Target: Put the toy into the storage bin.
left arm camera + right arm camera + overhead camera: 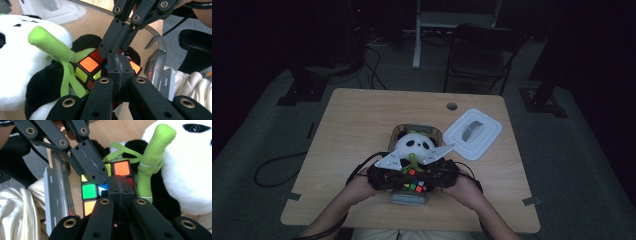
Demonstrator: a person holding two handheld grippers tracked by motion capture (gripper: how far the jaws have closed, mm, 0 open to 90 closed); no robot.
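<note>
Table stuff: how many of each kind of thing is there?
Plush panda: 1
Puzzle cube: 1
Clear container: 1
White lid: 1
Grippers: 2, left gripper and right gripper
Total: 6

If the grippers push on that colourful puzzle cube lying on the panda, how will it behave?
The puzzle cube looks like hard, glossy plastic, so the shut jaws would probably slide off its stickered faces. It lies on the soft plush panda, so it will likely tilt or sink rather than hold steady. Its flat sides should keep it from rolling far.
</note>
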